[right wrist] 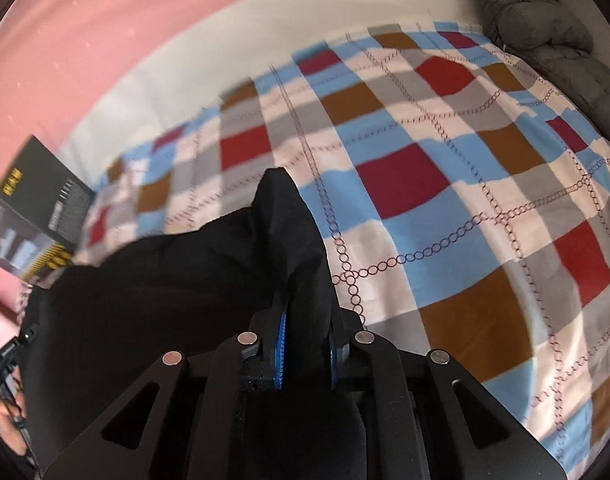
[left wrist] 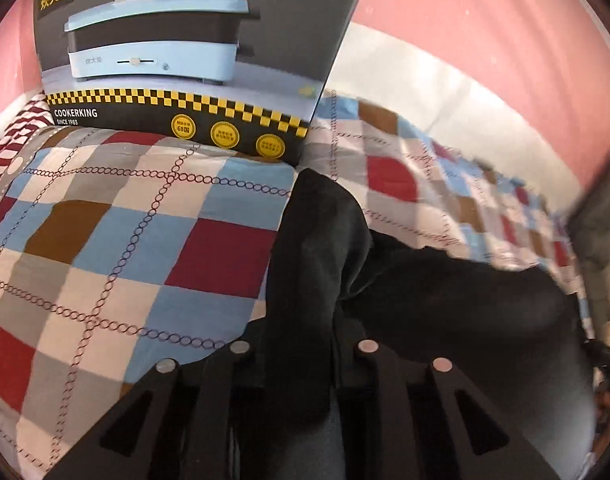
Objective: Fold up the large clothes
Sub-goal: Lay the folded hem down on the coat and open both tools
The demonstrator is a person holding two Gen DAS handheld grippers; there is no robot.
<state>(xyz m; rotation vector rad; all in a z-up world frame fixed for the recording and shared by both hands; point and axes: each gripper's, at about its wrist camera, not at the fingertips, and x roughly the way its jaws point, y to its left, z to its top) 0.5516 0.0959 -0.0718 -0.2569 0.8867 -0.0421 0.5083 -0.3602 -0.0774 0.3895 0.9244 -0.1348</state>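
Two corners of the black garment [left wrist: 317, 264] are pinched, one per gripper, so folding looks barely begun. From the left wrist, the left gripper [left wrist: 305, 354] is clamped on a raised ridge of the dark cloth, which spreads right over the checked bedsheet [left wrist: 117, 240]; a cooker box [left wrist: 177, 64] stands at the far left. From the right wrist, the right gripper [right wrist: 307, 344] is closed on another peak of the garment [right wrist: 165, 300], blue pads [right wrist: 281, 354] pressing it. No finished fold shows; all creasing remains.
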